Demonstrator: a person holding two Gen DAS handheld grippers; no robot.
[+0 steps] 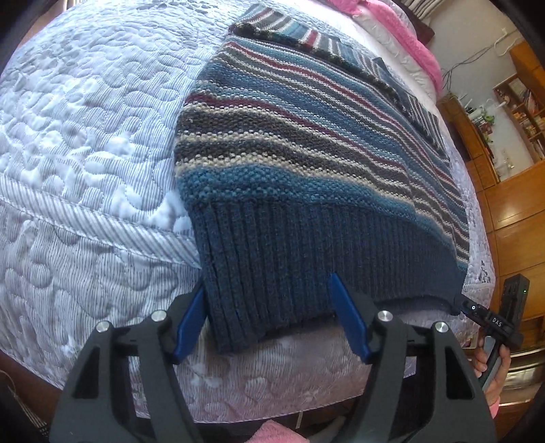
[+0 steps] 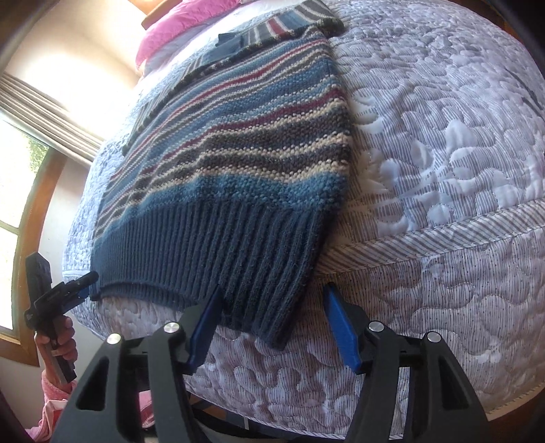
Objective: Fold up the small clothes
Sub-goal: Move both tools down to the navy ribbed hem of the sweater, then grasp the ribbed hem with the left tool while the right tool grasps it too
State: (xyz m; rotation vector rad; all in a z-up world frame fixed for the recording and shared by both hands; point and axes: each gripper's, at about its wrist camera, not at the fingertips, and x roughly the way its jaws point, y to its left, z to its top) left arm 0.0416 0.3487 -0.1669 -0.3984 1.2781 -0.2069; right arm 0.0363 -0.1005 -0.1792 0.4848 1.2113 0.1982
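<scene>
A striped knit sweater (image 1: 306,136) (image 2: 238,143) in blue, grey, cream and maroon lies flat on the quilted bed (image 1: 85,119) (image 2: 442,136). Its dark blue ribbed hem (image 1: 289,259) (image 2: 211,245) hangs slightly over the near mattress edge. A sleeve (image 1: 306,30) is folded across the far end. My left gripper (image 1: 267,283) is open, with the hem's left corner between its blue fingers. My right gripper (image 2: 272,288) is open around the hem's right corner. Each gripper also shows side-on in the other's view, the right gripper (image 1: 477,310) and the left gripper (image 2: 81,279), both at the hem's edge.
Pink bedding (image 1: 408,30) (image 2: 170,30) lies at the head of the bed. Wooden shelving (image 1: 521,112) stands beyond the bed's right side, and a curtained window (image 2: 20,170) is to the left. A hand (image 2: 64,340) holds the left gripper's handle.
</scene>
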